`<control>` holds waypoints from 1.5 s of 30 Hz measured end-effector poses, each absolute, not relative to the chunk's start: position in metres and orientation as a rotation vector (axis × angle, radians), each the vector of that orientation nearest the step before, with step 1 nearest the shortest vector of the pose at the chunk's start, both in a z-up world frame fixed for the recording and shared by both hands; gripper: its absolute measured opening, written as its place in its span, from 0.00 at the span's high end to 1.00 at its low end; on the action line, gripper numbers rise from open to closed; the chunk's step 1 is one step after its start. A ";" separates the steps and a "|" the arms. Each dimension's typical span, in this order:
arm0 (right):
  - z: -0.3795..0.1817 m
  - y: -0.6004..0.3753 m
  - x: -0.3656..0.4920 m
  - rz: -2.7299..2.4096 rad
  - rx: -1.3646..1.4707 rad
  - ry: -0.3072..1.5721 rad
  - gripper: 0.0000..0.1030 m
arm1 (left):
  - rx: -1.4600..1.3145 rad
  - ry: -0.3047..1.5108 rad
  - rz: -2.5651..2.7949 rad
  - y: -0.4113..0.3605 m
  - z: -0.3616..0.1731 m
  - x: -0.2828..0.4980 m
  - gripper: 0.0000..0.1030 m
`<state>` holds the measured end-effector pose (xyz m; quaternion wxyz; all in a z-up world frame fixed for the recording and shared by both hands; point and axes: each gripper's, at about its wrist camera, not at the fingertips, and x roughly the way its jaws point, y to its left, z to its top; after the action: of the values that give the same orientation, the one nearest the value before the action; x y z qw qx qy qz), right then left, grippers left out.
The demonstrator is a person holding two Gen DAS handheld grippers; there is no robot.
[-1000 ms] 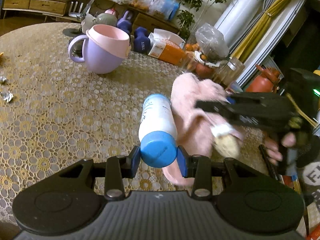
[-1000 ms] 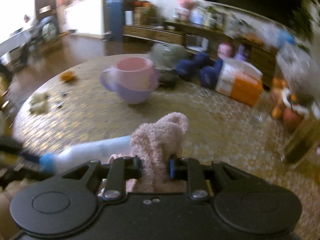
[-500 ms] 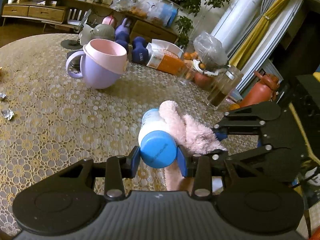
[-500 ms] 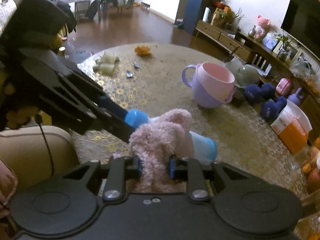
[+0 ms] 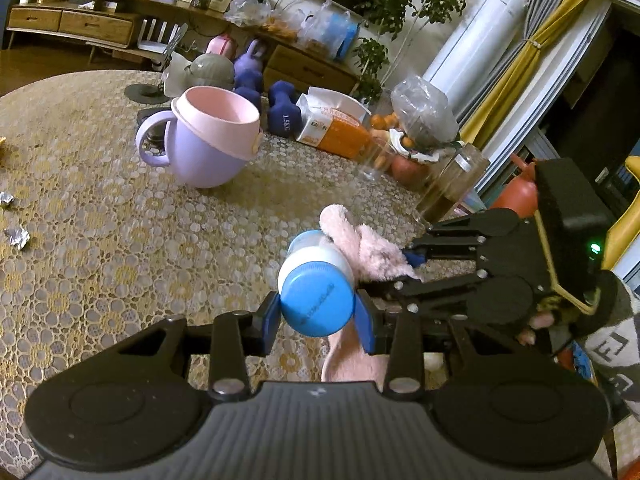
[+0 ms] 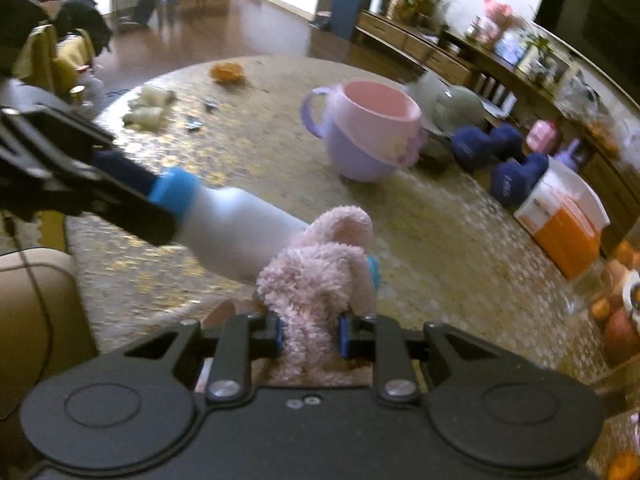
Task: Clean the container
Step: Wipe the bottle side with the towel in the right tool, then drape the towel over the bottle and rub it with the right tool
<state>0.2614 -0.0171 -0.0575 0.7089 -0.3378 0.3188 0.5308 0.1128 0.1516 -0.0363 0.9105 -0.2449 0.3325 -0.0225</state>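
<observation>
The left hand-held gripper [image 5: 317, 318] was clamped on the blue cap [image 5: 316, 304] of a white bottle [image 6: 236, 236], holding it sideways in the air above the table [image 5: 100, 220], over the part near the person, with its bottom end pointing away from that gripper. The right hand-held gripper [image 6: 310, 330] was closed tight on a fluffy pink cloth [image 6: 320, 272], and the cloth was pressed right up against the far end of the bottle, wrapping over it a bit. Some cloth dangled below the bottle too. Further back on the table sat a purple mug [image 5: 204, 144] with a pink rim, upright and well apart from the bottle. Near the far edge were a couple of dark blue dumbbells [image 6: 500, 156] and an orange-and-white box [image 6: 560, 212]. Right wrist view was kinda blurry.
</observation>
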 end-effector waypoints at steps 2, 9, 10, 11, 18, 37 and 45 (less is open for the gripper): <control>-0.064 -0.017 0.268 1.141 -0.757 0.715 0.79 | -0.519 0.695 -0.052 0.153 -0.040 0.111 0.63; -0.079 -0.027 0.281 1.014 -0.790 0.722 0.79 | -0.526 0.743 -0.025 0.150 -0.058 0.104 0.62; -0.075 -0.032 0.279 1.015 -0.777 0.721 0.79 | -0.517 0.747 -0.023 0.148 -0.060 0.103 0.62; -0.072 -0.036 0.277 1.019 -0.769 0.719 0.79 | -0.511 0.753 -0.024 0.146 -0.063 0.103 0.62; -0.053 -0.060 0.245 1.059 -0.731 0.700 0.78 | -0.550 0.845 -0.037 0.140 -0.095 0.102 0.62; -0.016 -0.023 0.205 1.233 -0.665 0.610 0.78 | -0.382 0.817 0.039 0.115 -0.086 0.106 0.61; -0.049 0.018 0.202 1.290 -0.722 0.667 0.78 | -0.256 0.799 0.015 0.094 -0.084 0.102 0.63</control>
<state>0.2016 0.0184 -0.0491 0.6888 -0.3227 0.2981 0.5767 0.1017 0.0944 -0.0836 0.9132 -0.1243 0.3879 0.0072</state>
